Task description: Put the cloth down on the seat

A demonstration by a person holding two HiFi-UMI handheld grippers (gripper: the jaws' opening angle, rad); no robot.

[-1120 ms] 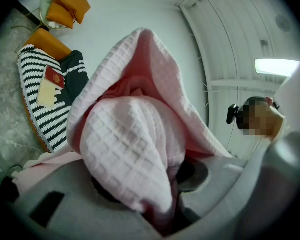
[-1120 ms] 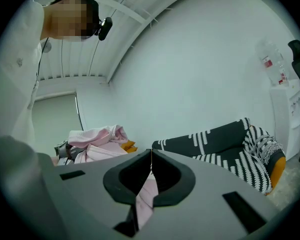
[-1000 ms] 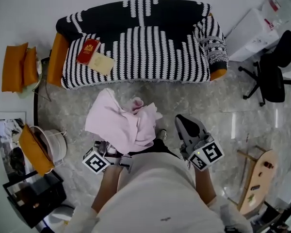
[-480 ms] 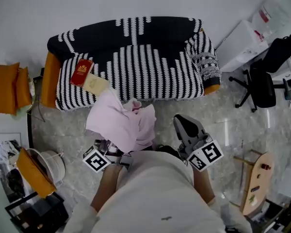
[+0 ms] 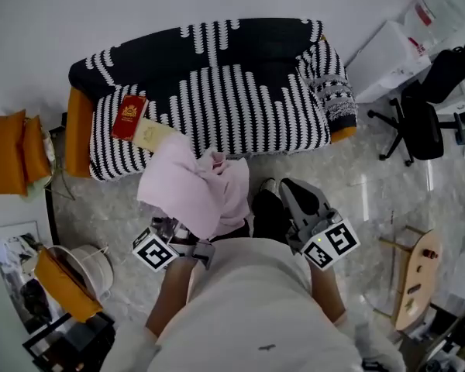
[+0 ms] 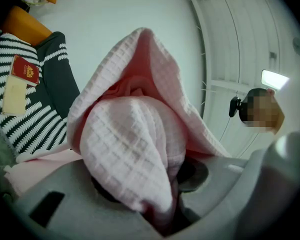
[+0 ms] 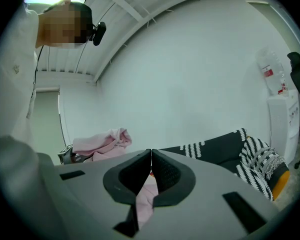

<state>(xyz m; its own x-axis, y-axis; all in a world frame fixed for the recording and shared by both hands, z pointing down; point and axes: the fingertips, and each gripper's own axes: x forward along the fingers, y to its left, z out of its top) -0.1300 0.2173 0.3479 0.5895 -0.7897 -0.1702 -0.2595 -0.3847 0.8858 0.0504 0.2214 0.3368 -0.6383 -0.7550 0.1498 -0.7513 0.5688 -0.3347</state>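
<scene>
Head view: our left gripper [image 6: 157, 204] clamps cloth [image 5: 194, 188] bunched high so it clears floor [image 5: 364, 184] short of seat [image 5: 240, 115]; right gripper [image 7: 151, 156] pinched shut, empty.

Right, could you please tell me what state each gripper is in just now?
Left gripper: closed on the pink cloth.
Right gripper: closed, jaw tips together, nothing clearly held.

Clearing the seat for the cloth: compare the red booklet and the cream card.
The red booklet is dark red with a gold emblem; the cream card is plain and pale. The booklet lies nearer the orange armrest, the card nearer the front edge of the striped seat. Both lie flat on it.
</scene>
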